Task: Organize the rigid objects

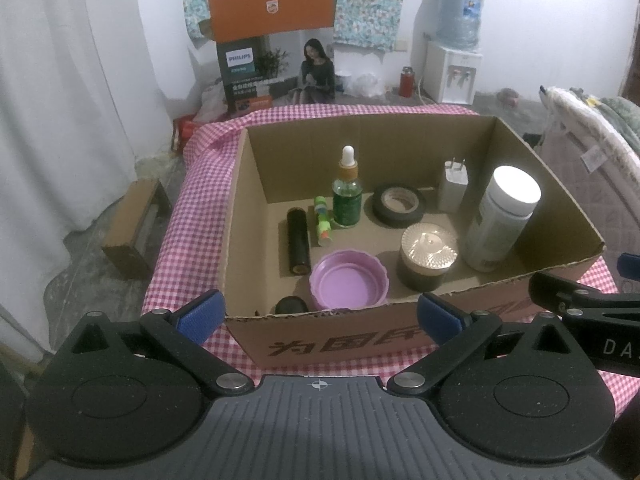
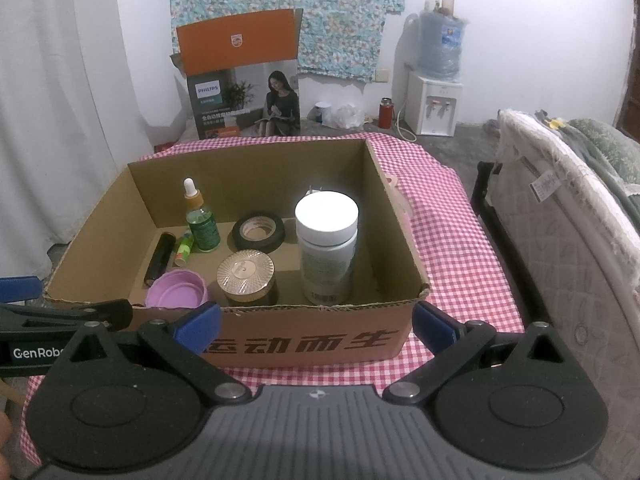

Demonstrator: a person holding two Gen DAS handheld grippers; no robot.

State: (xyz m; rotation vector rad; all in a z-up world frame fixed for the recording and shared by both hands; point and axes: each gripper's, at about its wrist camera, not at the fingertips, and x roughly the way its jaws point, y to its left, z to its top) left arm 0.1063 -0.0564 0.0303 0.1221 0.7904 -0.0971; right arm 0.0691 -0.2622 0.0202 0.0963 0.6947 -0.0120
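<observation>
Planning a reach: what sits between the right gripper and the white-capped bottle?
In the right wrist view, only the cardboard box's near wall stands between the open right gripper and the white-capped bottle; the box floor beyond it looks bare.

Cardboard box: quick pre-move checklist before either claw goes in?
1. Left claw open, empty: ok.
2. Right claw open, empty: ok.
3. Both claws outside the cardboard box, at its near wall: ok.
4. White bottle upright: ok.
5. Dropper bottle upright, apart from tape roll: ok.
6. Small dark object at the near wall, identity: cannot tell.
</observation>
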